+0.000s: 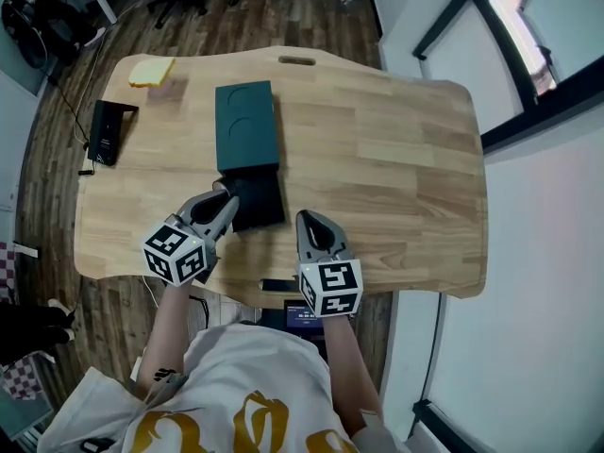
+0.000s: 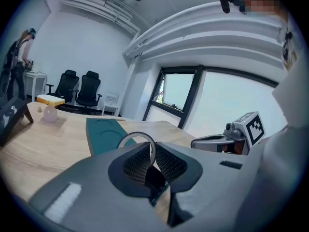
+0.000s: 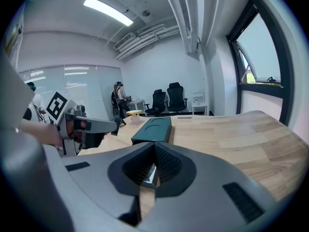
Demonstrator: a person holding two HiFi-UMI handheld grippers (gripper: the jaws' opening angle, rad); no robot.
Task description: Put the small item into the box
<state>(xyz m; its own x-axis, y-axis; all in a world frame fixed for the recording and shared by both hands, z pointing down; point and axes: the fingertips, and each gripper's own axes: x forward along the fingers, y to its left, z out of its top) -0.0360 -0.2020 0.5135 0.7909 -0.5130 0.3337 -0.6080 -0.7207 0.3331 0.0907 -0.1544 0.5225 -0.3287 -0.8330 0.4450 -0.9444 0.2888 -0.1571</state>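
Left gripper view: thin ring (image 2: pixel 137 133) between jaws of left tool (image 2: pixel 153 151).

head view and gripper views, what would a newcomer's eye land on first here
First comes the thin silvery ring, held upright between the fingers of the left gripper over the near part of the wooden table. Beyond it, the dark green box with two round hollows lies mid-table, with a black panel at its near end.
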